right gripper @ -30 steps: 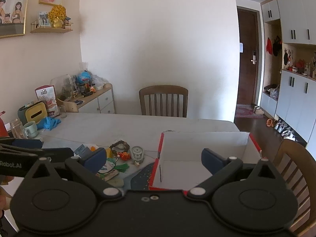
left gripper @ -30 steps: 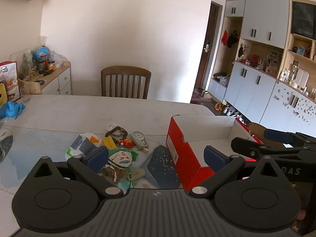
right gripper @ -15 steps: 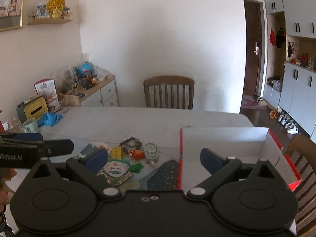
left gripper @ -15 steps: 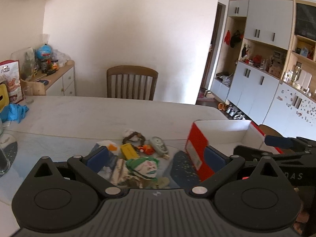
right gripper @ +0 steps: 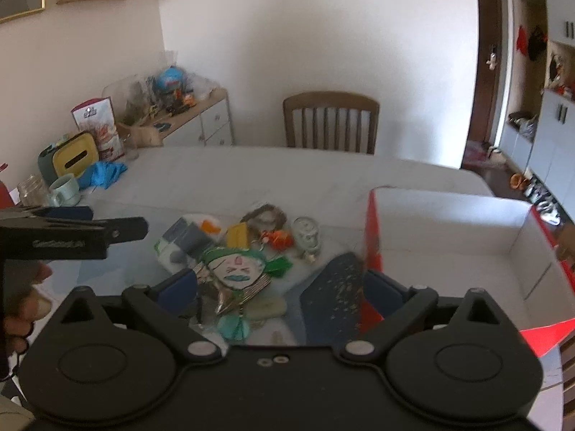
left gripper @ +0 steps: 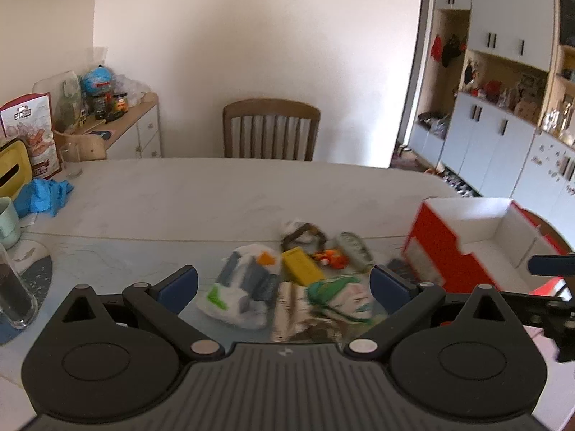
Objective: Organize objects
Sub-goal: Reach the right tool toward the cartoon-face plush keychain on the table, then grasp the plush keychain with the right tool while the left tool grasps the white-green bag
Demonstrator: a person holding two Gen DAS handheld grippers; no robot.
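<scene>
table (left gripper: 215,194) holds one red box (left gripper: 442,248), one yellow block (left gripper: 300,265).

- The left gripper (left gripper: 284,283) has a matte black body with two round, disc-shaped housings side by side and a ribbed grey panel between them.
- Angled black link arms carry silver rivets at the joints, and triangular cut-outs sit above each disc.
- Its fingers (left gripper: 178,283) end in dark blue pads.
- The right gripper (right gripper: 280,287) has the same black build, the same silver rivets and blue fingertips (right gripper: 179,287), plus two small screws at its centre.
- From the side, the left gripper shows pale lettering, too blurred to read.
</scene>
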